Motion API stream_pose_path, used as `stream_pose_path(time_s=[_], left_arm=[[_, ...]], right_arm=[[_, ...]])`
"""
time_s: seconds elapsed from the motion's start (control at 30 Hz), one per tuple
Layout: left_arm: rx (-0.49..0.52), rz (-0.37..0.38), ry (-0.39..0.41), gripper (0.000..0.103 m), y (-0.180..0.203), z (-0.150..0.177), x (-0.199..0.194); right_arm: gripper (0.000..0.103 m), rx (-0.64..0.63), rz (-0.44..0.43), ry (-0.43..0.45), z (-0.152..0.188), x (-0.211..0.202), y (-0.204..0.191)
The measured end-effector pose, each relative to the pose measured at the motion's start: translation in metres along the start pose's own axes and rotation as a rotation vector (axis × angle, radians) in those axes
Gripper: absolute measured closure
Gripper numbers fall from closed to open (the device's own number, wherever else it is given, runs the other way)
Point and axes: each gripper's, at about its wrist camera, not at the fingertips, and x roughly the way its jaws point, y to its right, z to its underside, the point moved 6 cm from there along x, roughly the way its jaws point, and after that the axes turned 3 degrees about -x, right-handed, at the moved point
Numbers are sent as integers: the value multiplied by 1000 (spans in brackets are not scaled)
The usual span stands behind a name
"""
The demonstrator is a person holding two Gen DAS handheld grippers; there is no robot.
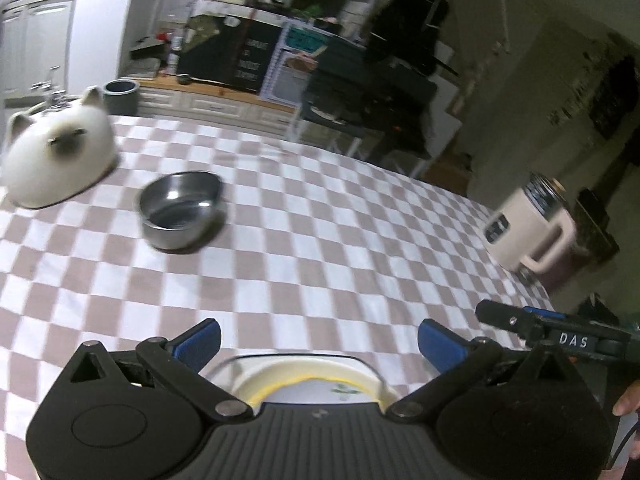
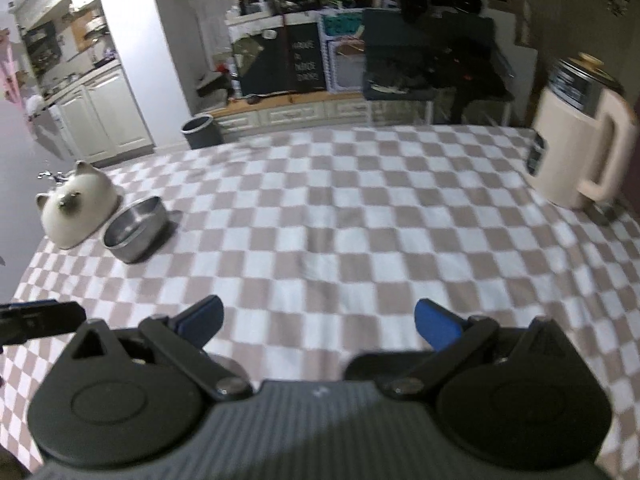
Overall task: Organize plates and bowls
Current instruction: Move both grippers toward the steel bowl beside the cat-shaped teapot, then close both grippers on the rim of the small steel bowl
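Steel bowl [image 1: 182, 210] sits upright on checkered tablecloth [image 1: 320, 240], far-left part of table, empty inside. Just beside it, further left, white cat-shaped ceramic dish [image 1: 60, 160], looks upside down w/ ears up; in right wrist view the two look touching or nearly so, can't tell.

White plate w/ yellow rim band + small green motif [image 1: 320, 384] lies at near edge of table, directly under left gripper [image 1: 320, 338], mostly hidden by gripper body. Left jaws wide apart, blue pads [image 1: 200, 338] holding nothing.

Right gripper [image 2: 319, 322] over bare cloth near table front, jaws wide too, nothing between pads.

Cream jug w/ handle [image 2: 576, 148] stands at far-right corner, well apart from bowl. Grey bin [image 2: 199, 130] on floor beyond table. Frames blurry.
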Motion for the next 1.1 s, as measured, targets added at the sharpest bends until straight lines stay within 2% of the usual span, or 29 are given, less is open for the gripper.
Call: stream_pose_path(time_s=[0.17, 0.37, 0.53, 0.67, 0.83, 0.93, 1.0, 1.1], left_arm=[[-49, -38, 15, 0, -37, -9, -5], [-111, -86, 39, 0, -78, -23, -4], [-242, -84, 51, 0, -109, -33, 5], [-324, -74, 69, 0, -124, -43, 13], [-415, -69, 67, 0, -138, -53, 33], [-491, -60, 71, 2, -147, -57, 46], [-523, -54, 72, 9, -152, -60, 55], [-545, -57, 66, 14, -158, -63, 67]], right_arm=[[0, -28, -31, 17, -18, 19, -30], [0, -124, -75, 21, -42, 45, -73], [0, -200, -145, 38, -67, 63, -115], [2, -211, -191, 6, -88, 86, -143], [16, -267, -197, -55, -101, 120, -167], [32, -253, -216, -97, -105, 144, -174], [47, -224, -230, -113, -109, 156, -177], [56, -208, -253, -130, -113, 173, -184]])
